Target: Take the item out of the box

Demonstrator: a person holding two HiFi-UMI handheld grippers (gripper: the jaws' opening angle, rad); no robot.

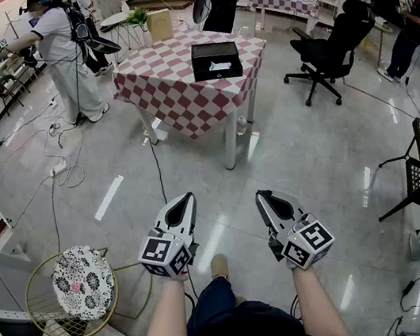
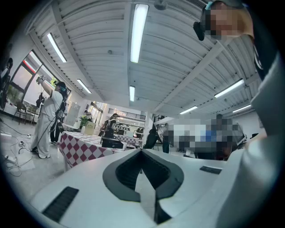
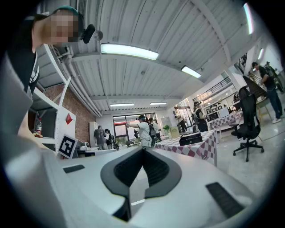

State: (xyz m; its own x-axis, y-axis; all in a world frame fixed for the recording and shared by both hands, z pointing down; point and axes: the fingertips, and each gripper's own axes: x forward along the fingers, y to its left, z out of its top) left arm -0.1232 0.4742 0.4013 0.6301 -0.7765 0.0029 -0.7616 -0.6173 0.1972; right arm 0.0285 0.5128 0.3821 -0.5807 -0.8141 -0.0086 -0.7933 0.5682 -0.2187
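The black box is seen on the checked counter, far ahead and well apart from both tongs. It appears open at the top, and a small white item is seen inside it. The item is too small to be identified, but it is judged to be flat, light and perhaps easily creased, so it would best be taken by a free edge with a gentle pinch. The left tongs and the right tongs are pressed together, with nothing between them. A stretch of floor must be crossed first. Cables lie at the left, an office chair stands right of the counter, and a person is standing at its far left.
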